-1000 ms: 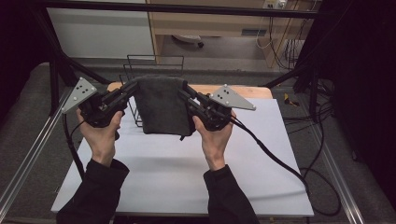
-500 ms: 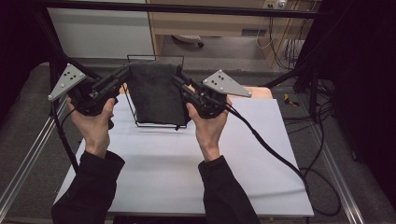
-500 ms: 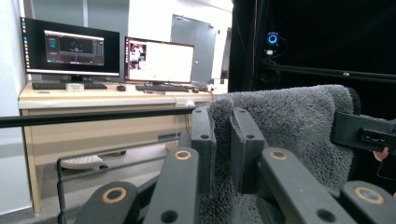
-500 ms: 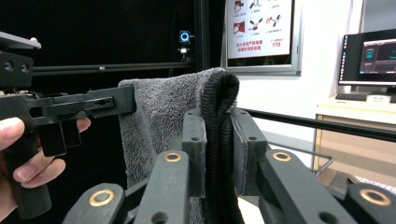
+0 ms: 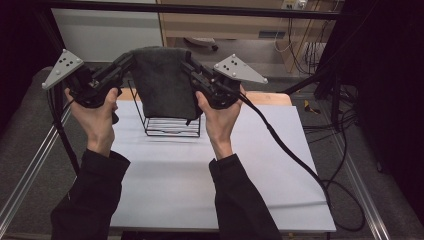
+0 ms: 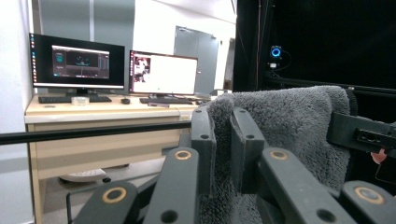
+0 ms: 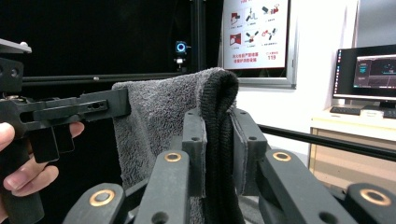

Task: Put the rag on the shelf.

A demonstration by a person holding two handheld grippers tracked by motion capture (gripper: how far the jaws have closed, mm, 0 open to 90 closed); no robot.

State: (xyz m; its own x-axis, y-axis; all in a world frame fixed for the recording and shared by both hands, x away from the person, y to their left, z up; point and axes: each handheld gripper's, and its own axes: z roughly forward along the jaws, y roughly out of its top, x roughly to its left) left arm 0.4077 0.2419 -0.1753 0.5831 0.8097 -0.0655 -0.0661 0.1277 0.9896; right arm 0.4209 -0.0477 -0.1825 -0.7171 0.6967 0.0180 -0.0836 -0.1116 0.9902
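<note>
Dark grey towel [image 5: 164, 82] held up in the air over the far part of the worktop [image 5: 200, 170], roughly 12 o'clock from the person, above a black wire rack [image 5: 172, 125].

Left gripper [image 5: 125, 62]: jaws pinched narrow on the towel's upper left corner. In the left gripper view the terry fabric [image 6: 285, 121] is folded between the two black jaws, with only cloth in the gap.

Right gripper [image 5: 189, 67]: jaws likewise clamped on the upper right corner. In the right gripper view a thick rolled hem [image 7: 219, 107] sits between the jaws and rises above them.

Top edge is stretched roughly level between the two grippers, at 9 and 3 o'clock of the cloth, and the body hangs free below. Lower hem reaches the rack's top wires; cannot tell whether it touches them.

Reading: corner grips spread the towel flat so it hangs without bunching, probably to drape it over the rack or lift it clear of it. Holding high gives the hem clearance over the wire frame.

Rack stands on the white sheet at the worktop's far edge. Grey plate [image 5: 239, 68] on the right gripper is tilted.
</note>
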